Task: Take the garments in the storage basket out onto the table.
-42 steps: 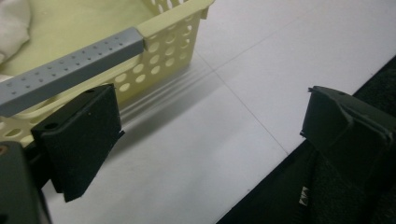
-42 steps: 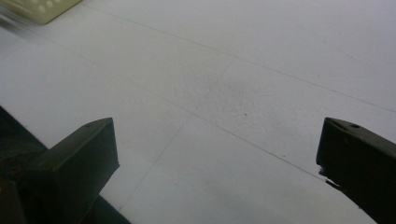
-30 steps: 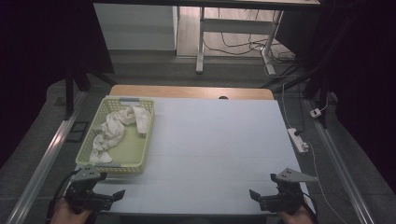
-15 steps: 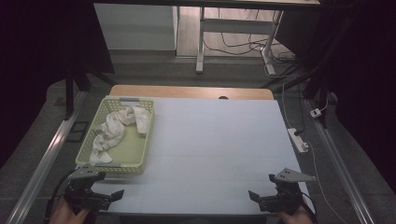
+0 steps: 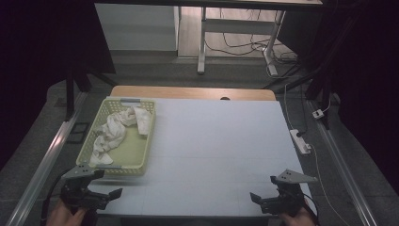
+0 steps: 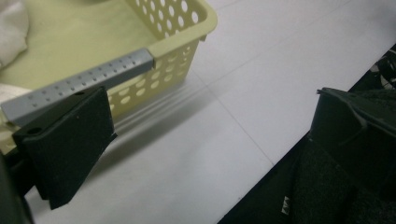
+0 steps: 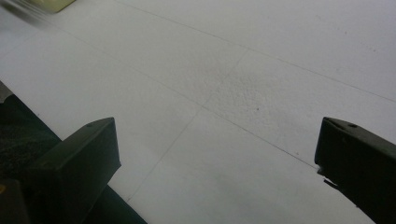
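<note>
Both grippers, left [image 5: 109, 194] and right [image 5: 258, 200], are spread and empty. Crumpled white cloths [image 5: 114, 133] lie ahead of the left in a pale-green perforated plastic basket [image 5: 147, 141]; a low reach could snag its grey handle [image 6: 79, 84].

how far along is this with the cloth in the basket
Nothing looks done yet: the white cloth lies crumpled in the yellow-green basket at the table's left. In hand: the left gripper sits open just short of the basket's near grey handle, holding nothing. The right gripper is open over bare white table. Left, probably: reaching in, gripping the cloth and lifting it out.
</note>
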`<move>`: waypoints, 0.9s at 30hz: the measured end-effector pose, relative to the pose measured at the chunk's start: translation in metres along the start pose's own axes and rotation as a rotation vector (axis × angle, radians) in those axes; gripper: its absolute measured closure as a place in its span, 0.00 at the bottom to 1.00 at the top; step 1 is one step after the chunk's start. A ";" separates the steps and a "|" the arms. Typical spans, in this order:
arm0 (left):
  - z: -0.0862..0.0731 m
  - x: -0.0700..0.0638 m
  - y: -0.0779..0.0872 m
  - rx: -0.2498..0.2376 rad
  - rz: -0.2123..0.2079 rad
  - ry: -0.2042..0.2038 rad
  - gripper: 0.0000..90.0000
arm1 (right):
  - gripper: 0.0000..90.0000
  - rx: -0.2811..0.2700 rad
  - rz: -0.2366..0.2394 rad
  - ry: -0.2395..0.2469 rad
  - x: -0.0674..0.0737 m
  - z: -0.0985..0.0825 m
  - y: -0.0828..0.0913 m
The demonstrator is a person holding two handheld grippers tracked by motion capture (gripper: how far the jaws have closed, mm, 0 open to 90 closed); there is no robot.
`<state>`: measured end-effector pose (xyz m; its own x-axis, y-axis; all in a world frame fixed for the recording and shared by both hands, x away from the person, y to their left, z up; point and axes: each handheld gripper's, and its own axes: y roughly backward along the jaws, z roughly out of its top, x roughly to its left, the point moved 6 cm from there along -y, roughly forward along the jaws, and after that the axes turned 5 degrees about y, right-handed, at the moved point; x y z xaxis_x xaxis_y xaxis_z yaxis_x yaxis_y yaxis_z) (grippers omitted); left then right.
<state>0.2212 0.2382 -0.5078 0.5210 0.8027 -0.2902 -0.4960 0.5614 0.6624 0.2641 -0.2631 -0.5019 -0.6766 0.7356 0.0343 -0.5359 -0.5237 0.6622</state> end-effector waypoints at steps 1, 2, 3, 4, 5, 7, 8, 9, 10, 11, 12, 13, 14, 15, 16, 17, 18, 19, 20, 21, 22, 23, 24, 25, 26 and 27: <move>0.001 0.000 0.001 -0.003 0.002 -0.003 0.00 | 0.00 0.001 0.000 -0.001 0.000 0.000 0.000; 0.002 0.001 0.001 -0.007 0.004 -0.008 0.00 | 0.00 0.001 0.000 -0.001 0.000 0.000 0.000; 0.003 0.001 0.002 -0.012 0.011 -0.014 0.00 | 0.00 0.001 0.000 -0.001 0.000 0.000 0.000; 0.004 0.002 0.002 -0.015 0.019 -0.021 0.00 | 0.00 0.002 0.001 -0.001 0.000 0.000 0.000; 0.005 0.002 0.002 -0.017 0.023 -0.028 0.00 | 0.00 0.001 0.003 -0.001 0.000 0.000 0.000; 0.006 0.003 0.003 -0.023 0.030 -0.036 0.00 | 0.00 0.002 0.003 -0.001 0.000 0.000 0.000; 0.007 0.003 0.004 -0.025 0.032 -0.041 0.00 | 0.00 0.002 0.003 -0.002 0.000 0.000 0.000; 0.008 0.004 0.004 -0.027 0.033 -0.046 0.00 | 0.00 0.003 0.001 -0.001 0.000 0.000 0.000; 0.009 0.004 0.003 -0.026 0.033 -0.050 0.00 | 0.00 0.004 0.000 -0.002 0.000 0.000 0.000; 0.009 0.005 0.003 -0.024 0.033 -0.051 0.00 | 0.00 0.004 0.000 -0.002 0.000 0.000 0.000; 0.010 0.006 0.002 -0.022 0.033 -0.052 0.00 | 0.00 0.004 -0.001 -0.002 0.000 0.000 0.000; 0.011 0.006 0.002 -0.019 0.032 -0.056 0.00 | 0.00 0.004 -0.001 -0.003 0.000 0.000 0.000; 0.013 0.007 0.002 -0.021 0.031 -0.059 0.00 | 0.00 0.005 0.000 -0.005 0.000 0.000 -0.001; 0.013 0.007 0.002 -0.021 0.031 -0.059 0.00 | 0.00 0.005 0.000 -0.005 0.000 0.000 -0.001; 0.015 0.007 0.002 -0.025 0.031 -0.057 0.00 | 0.00 0.005 0.001 -0.005 0.000 0.000 -0.001; 0.017 0.008 0.003 -0.031 0.025 -0.048 0.00 | 0.00 0.006 0.001 -0.005 0.000 0.000 -0.001; 0.019 0.008 0.003 -0.036 0.018 -0.040 0.00 | 0.00 0.006 0.001 -0.005 0.000 0.000 -0.001; 0.021 0.009 0.003 -0.041 0.013 -0.036 0.00 | 0.00 0.006 0.001 -0.005 0.000 0.000 -0.001; 0.023 0.009 0.004 -0.044 0.011 -0.035 0.00 | 0.00 0.007 0.001 -0.005 0.000 0.000 -0.001; 0.025 0.010 0.004 -0.046 0.009 -0.034 0.00 | 0.00 0.008 0.001 -0.005 0.000 0.000 -0.001; 0.027 0.011 0.004 -0.047 0.009 -0.033 0.00 | 0.00 0.008 0.001 -0.005 0.000 0.000 -0.001; 0.029 0.012 0.004 -0.047 0.007 -0.029 0.00 | 0.00 0.008 0.001 -0.004 0.000 0.000 -0.001; 0.030 0.013 0.003 -0.047 0.004 -0.026 0.00 | 0.00 0.009 0.002 -0.005 0.000 0.000 -0.001; 0.032 0.014 0.003 -0.045 0.004 -0.023 0.00 | 0.00 0.009 0.003 -0.005 0.000 0.000 -0.001; 0.033 0.016 0.002 -0.040 0.006 -0.023 0.00 | 0.00 0.010 0.002 -0.005 0.000 0.000 -0.001; 0.034 0.017 0.002 -0.035 0.012 -0.023 0.00 | 0.00 0.011 0.003 -0.005 0.000 0.000 -0.001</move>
<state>0.2527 0.2460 -0.4882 0.5302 0.8051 -0.2658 -0.5261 0.5583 0.6415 0.2648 -0.2627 -0.5030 -0.6757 0.7361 0.0404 -0.5281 -0.5215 0.6702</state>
